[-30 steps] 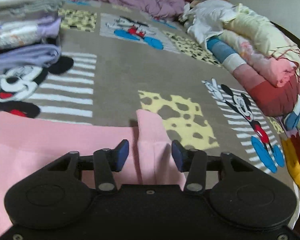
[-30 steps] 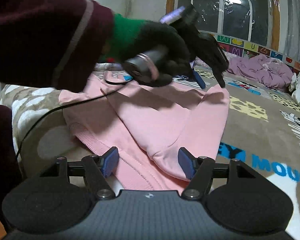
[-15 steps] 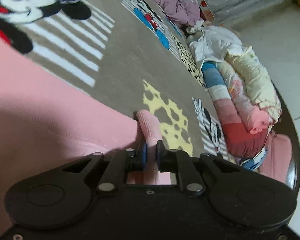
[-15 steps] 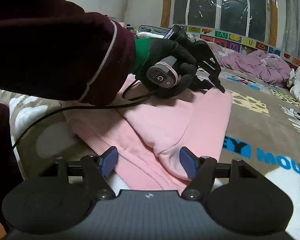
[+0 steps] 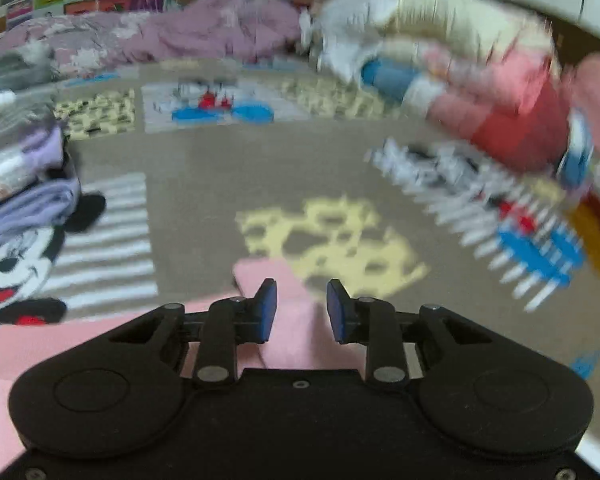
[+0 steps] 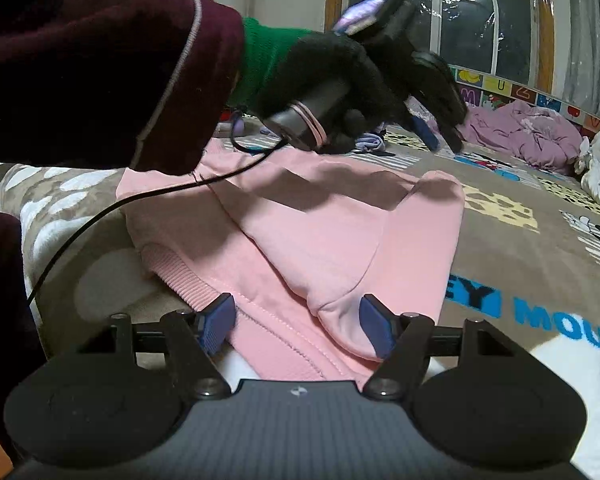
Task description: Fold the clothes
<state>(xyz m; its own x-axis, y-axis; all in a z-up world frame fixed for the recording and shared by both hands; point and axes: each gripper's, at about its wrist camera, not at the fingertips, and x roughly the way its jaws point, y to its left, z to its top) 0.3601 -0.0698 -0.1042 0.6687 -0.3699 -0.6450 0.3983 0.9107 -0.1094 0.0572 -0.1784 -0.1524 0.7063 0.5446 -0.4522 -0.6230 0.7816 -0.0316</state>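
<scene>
A pink sweatshirt (image 6: pixel 320 232) lies partly folded on the patterned blanket. In the left wrist view its pink sleeve end (image 5: pixel 296 320) lies under and between my fingers. My left gripper (image 5: pixel 301 308) is open and raised above that sleeve corner; it also shows in the right wrist view (image 6: pixel 440 136), held by a gloved hand above the sweatshirt's far edge. My right gripper (image 6: pixel 296 320) is open low over the sweatshirt's near fold, with the ribbed hem (image 6: pixel 180 276) at its left finger. It holds nothing.
A stack of folded clothes (image 5: pixel 16 168) stands at the left. A pile of unfolded pink, white and cream garments (image 5: pixel 480 80) lies at the right, and purple clothes (image 5: pixel 188 36) at the back. The cartoon blanket (image 5: pixel 220 168) covers the surface. A black cable (image 6: pixel 120 200) trails from the left gripper.
My left gripper was shut on the pink sleeve end half a second ago; it has opened, let go and lifted. The view is blurred by motion. My right gripper has stayed open in place.
</scene>
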